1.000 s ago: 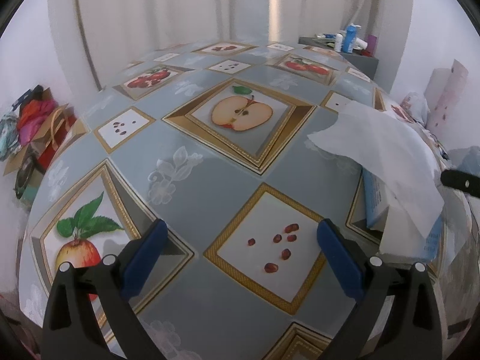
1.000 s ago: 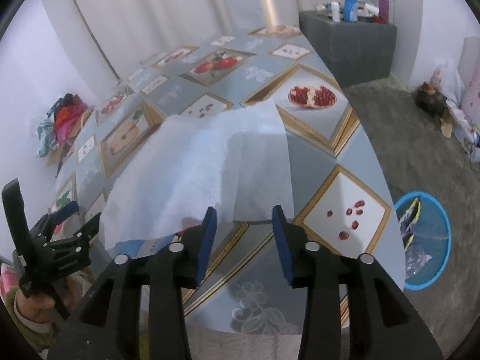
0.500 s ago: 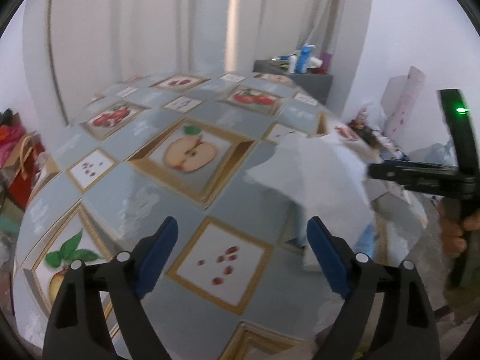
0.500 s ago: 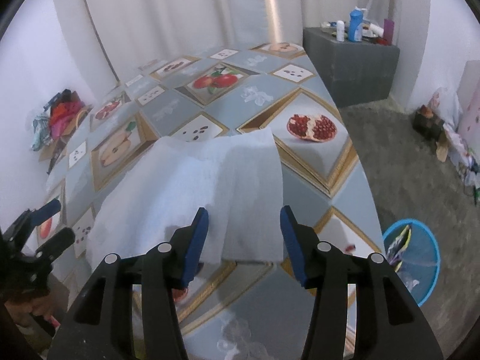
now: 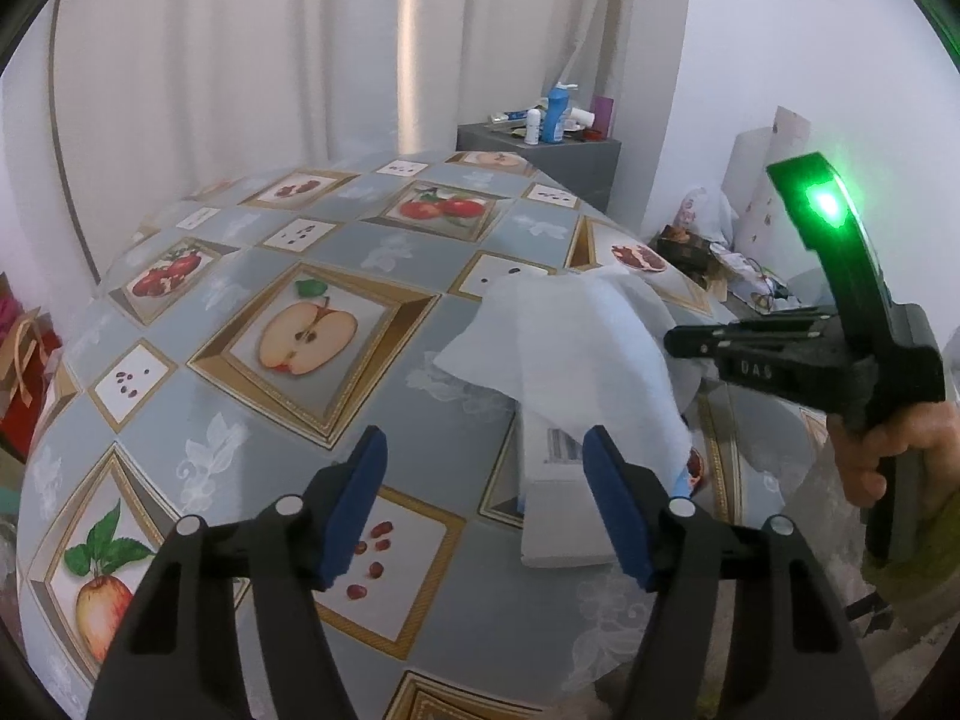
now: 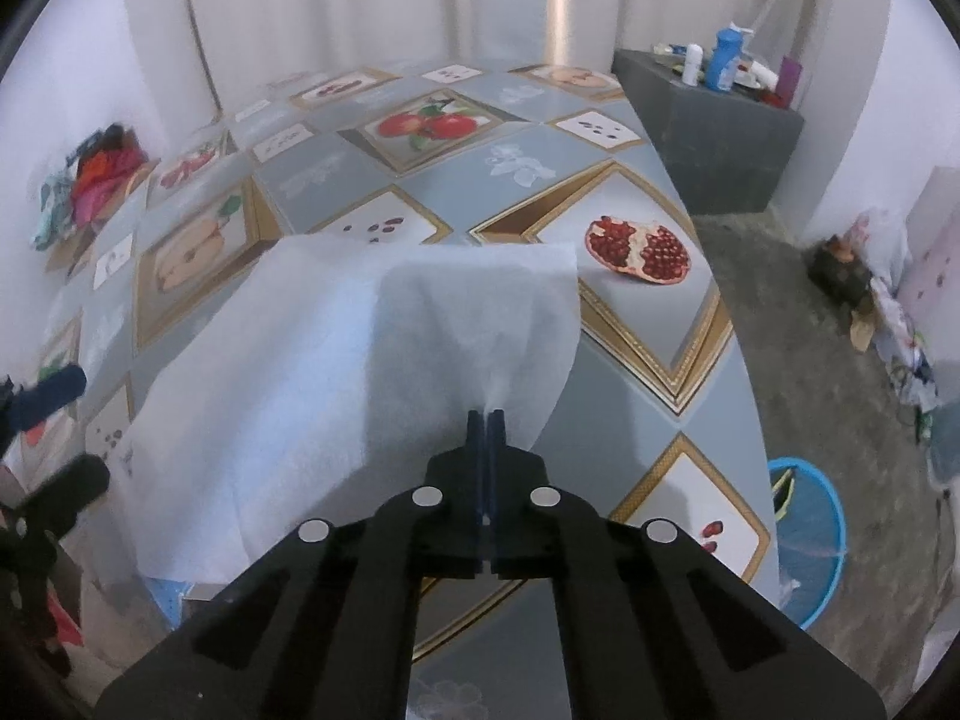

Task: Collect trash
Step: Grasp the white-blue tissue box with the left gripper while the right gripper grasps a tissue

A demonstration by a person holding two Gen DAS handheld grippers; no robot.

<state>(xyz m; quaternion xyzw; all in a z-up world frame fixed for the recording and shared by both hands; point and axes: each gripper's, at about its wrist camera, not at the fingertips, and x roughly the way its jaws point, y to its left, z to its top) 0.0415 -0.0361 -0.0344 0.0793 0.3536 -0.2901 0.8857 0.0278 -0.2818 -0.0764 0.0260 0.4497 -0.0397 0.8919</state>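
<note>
Right wrist view: your right gripper had pinched the tissue at centre frame, bin lower right; your left gripper, just narrowing, held nothing.

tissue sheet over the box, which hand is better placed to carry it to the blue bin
Right. The right tool is shut on the tissue sheet, and the blue bin sits on the floor on its side. The left tool is open with nothing between its pads, short of the sheet.

Black grippers, blue pads, silver screws; green light; sleeve possibly olive.
</note>
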